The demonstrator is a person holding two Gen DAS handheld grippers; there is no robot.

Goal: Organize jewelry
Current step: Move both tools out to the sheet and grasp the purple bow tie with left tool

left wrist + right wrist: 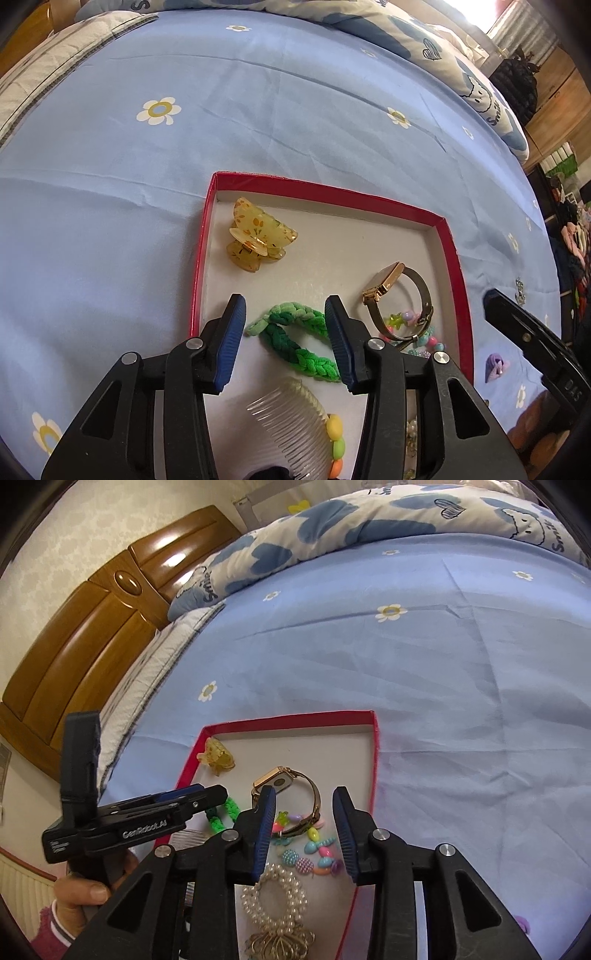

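Blue flowered bedsheet (258, 110) carries my red-rimmed box (201, 258), holding the green braided hair tie (295, 339) and watch (391, 288). Both the left gripper (286, 343) and right gripper (304, 830) stand spread, pinching nothing; dipping could snag the bead bracelet (314, 849). Only the left view shows the purple charm (495, 365) outside the box; only the right shows the pearl scrunchie (275, 897).

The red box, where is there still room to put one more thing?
Bare floor lies along the red box's far wall, between the yellow claw clip and the watch. Crowded: near corner with the beads, pearl scrunchie, green hair tie.
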